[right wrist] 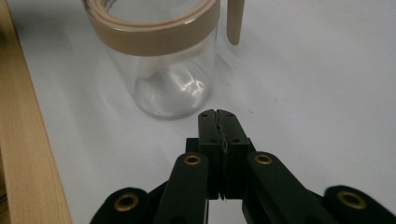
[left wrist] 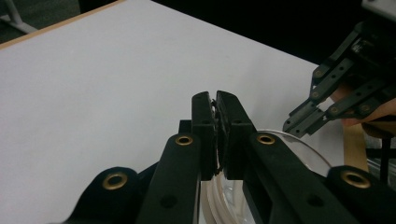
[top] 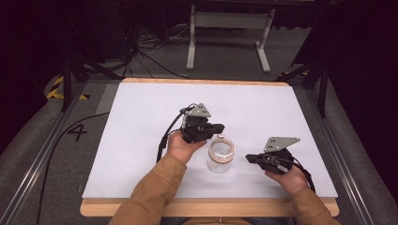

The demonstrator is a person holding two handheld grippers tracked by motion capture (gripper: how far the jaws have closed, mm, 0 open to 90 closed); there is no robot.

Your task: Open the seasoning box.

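While the glass jar (top: 220,157) stands upright on the white table (top: 141,122) between both hands | left tool (top: 220,127) just behind the jar rim, jaws pressed together, nothing visibly between them | right tool (top: 249,158) beside the jar, jaws pressed together, empty | right gripper view alone shows the jar's tan collar (right wrist: 154,35) and the table's wooden edge (right wrist: 28,154).
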